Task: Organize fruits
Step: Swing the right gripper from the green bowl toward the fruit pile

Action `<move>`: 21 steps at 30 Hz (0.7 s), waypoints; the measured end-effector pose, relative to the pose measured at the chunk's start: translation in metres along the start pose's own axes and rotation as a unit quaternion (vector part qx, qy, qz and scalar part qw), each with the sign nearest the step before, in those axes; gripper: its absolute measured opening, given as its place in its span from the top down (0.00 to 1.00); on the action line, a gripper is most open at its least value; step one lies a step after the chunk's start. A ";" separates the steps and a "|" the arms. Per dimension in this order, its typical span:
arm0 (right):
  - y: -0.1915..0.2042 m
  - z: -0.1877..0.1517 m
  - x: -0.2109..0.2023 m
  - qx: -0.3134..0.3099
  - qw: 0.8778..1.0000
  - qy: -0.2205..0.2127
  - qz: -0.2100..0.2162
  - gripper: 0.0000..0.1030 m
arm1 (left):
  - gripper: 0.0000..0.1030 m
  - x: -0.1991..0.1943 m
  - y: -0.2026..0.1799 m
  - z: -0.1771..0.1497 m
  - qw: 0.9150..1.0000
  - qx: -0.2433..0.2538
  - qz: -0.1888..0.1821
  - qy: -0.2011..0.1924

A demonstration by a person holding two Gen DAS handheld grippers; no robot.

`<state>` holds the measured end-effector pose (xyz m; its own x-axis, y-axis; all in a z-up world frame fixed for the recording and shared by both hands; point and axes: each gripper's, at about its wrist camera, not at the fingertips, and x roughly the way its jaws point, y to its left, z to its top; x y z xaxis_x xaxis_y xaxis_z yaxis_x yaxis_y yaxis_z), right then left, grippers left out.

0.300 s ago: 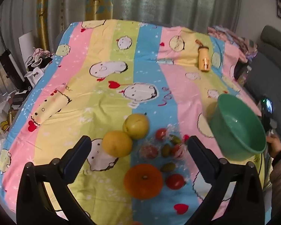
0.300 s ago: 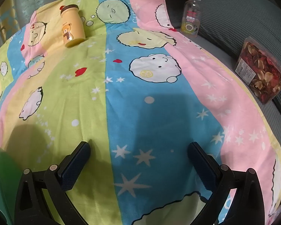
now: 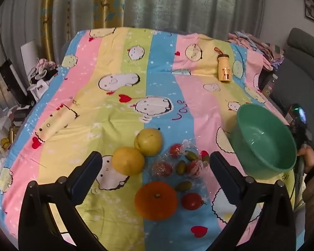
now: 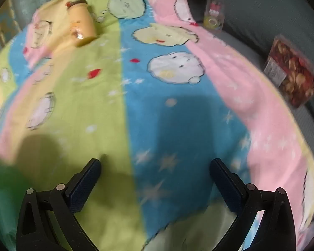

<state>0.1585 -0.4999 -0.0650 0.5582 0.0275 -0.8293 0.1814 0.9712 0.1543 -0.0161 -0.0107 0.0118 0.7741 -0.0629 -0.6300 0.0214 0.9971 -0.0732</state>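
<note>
Here, left gripper (image 3: pixel 153 160) and right gripper (image 4: pixel 155 166) wide open, empty, green bowl (image 3: pixel 263 142) beside fruits.

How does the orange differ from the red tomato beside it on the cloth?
The orange is much larger than the tomato. The orange is orange with a dark stem spot facing up; the tomato is red and glossy. The orange lies left of the tomato. Both are round and rest bare on the cloth.
</note>
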 end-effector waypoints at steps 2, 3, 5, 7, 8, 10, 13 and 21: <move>-0.004 -0.010 -0.040 0.024 0.998 -0.047 0.018 0.00 | 0.01 -0.004 0.008 -0.002 1.000 -0.004 -0.005 -0.005; -0.003 -0.015 -0.063 0.028 0.997 -0.074 0.019 0.00 | 0.01 -0.006 0.009 -0.003 1.000 -0.004 -0.007 -0.008; 0.010 -0.021 -0.100 0.009 0.993 -0.116 -0.007 0.00 | 0.01 -0.010 0.013 -0.004 1.000 -0.006 -0.010 -0.011; 0.020 -0.023 -0.134 -0.012 0.986 -0.162 -0.048 0.00 | 0.01 -0.009 0.013 -0.005 1.000 -0.007 -0.009 -0.008; 0.021 -0.019 -0.145 -0.006 0.984 -0.170 -0.060 0.00 | 0.01 -0.009 0.013 -0.006 1.000 -0.009 -0.010 -0.006; 0.024 -0.011 -0.159 0.006 0.981 -0.178 -0.073 0.00 | 0.01 -0.011 0.015 -0.007 1.000 -0.011 -0.015 -0.005; 0.054 -0.017 -0.185 -0.028 0.977 -0.206 -0.044 0.00 | 0.01 -0.021 0.018 -0.009 1.000 -0.009 -0.020 -0.017; 0.164 -0.101 -0.237 -0.056 0.947 -0.289 0.131 0.00 | 0.01 -0.025 0.035 -0.017 1.000 -0.019 -0.009 -0.010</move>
<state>-0.0254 -0.3230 0.1027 0.9278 0.1681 -0.3331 -0.0930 0.9688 0.2298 -0.0457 0.0251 0.0120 0.7865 -0.0785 -0.6126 0.0104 0.9934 -0.1140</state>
